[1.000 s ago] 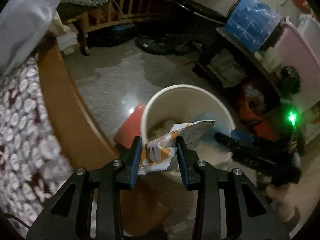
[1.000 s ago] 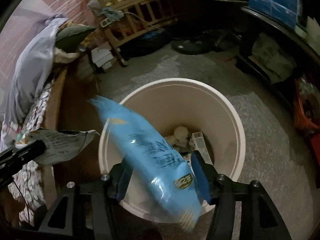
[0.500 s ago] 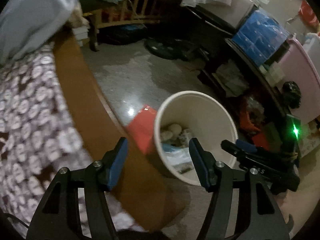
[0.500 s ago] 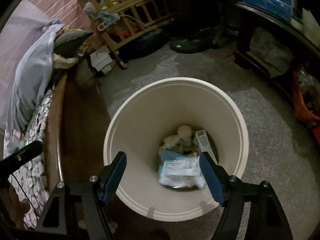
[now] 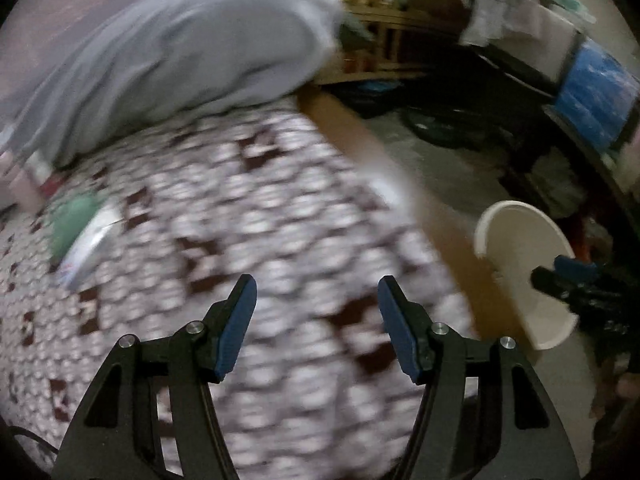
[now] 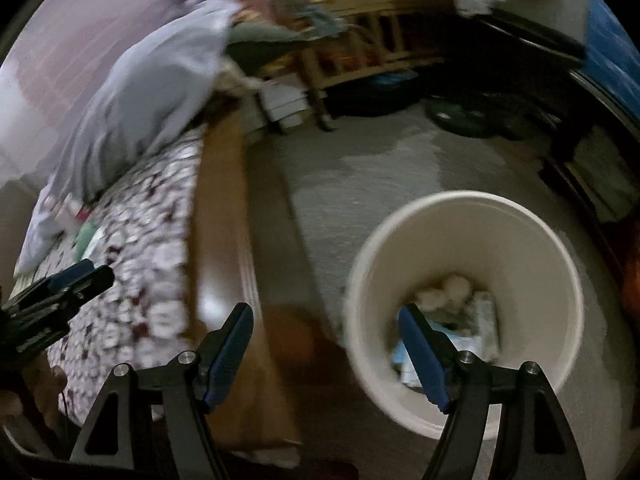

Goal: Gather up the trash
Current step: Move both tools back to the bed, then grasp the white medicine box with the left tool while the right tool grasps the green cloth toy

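Note:
My left gripper (image 5: 317, 280) hangs open and empty over the patterned bedspread (image 5: 260, 220). A green and white wrapper (image 5: 80, 228) lies on the bed to its far left. The white bin (image 5: 524, 248) stands on the floor at the right edge, with my right gripper (image 5: 560, 276) in front of it. In the right wrist view my right gripper (image 6: 326, 312) is open and empty, left of the bin (image 6: 460, 232). Crumpled tissues and wrappers (image 6: 448, 296) lie in the bin's bottom. The left gripper (image 6: 80, 276) shows over the bed, near the green wrapper (image 6: 86, 236).
A wooden bed rail (image 6: 224, 220) runs between the bedspread and the grey floor (image 6: 380, 160). A grey blanket (image 5: 180, 52) is heaped at the head of the bed. A wooden crib (image 6: 360, 40), a blue box (image 5: 596, 96) and dark clutter line the far side.
Both grippers opened and let their wrappers fall into the bin. Both then swung left, the left one from above the bin to over the bed. The bin has shifted right in both views.

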{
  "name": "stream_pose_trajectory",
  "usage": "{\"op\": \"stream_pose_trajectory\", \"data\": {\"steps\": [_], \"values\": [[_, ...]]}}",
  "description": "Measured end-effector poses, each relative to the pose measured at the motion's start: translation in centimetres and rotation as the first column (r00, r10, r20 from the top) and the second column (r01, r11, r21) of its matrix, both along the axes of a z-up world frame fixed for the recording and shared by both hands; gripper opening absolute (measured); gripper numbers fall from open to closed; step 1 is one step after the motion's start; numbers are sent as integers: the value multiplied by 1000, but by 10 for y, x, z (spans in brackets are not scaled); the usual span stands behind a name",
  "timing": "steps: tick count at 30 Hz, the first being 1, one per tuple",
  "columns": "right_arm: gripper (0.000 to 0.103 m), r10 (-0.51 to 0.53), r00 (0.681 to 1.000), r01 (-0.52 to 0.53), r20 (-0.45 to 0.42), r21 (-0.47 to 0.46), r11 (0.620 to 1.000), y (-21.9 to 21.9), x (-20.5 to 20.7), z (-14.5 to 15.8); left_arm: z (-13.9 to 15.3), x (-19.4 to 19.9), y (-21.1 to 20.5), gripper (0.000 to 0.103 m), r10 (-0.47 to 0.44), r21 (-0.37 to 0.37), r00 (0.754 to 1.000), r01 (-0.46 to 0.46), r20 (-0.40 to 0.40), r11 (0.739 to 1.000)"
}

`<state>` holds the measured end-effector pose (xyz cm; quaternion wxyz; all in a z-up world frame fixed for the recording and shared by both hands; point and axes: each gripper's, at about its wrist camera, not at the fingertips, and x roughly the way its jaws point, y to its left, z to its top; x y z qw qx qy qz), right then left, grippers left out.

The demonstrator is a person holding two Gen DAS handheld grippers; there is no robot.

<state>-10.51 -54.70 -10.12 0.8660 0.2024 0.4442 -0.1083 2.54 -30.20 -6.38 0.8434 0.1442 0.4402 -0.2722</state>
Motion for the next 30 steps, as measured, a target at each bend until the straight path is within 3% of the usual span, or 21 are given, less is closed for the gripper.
{"op": "stream_pose_trajectory", "data": {"steps": [9, 15, 19, 23, 30], "values": [[73, 215, 977, -215, 7, -14, 977, 88, 72, 10, -16, 73, 126, 62, 196, 53, 980, -198, 39, 979], [73, 306, 952, -305, 7, -26, 952, 136, 105, 14, -31, 136, 192, 63, 254, 37, 967, -255, 34, 966], [75, 329, 944, -329, 0, -13, 944, 151, 121, 10, -41, 169, 205, 67, 219, 36, 975, -221, 44, 975], [75, 345, 939, -345, -17, 2, 939, 164, 135, 3, -54, 184, 196, 67, 138, 99, 990, -141, 29, 985], [76, 372, 928, -372, -38, 0, 928, 178, 157, -3, -73, 197, 167, 67, 22, 196, 1000, -26, 22, 980]]}}
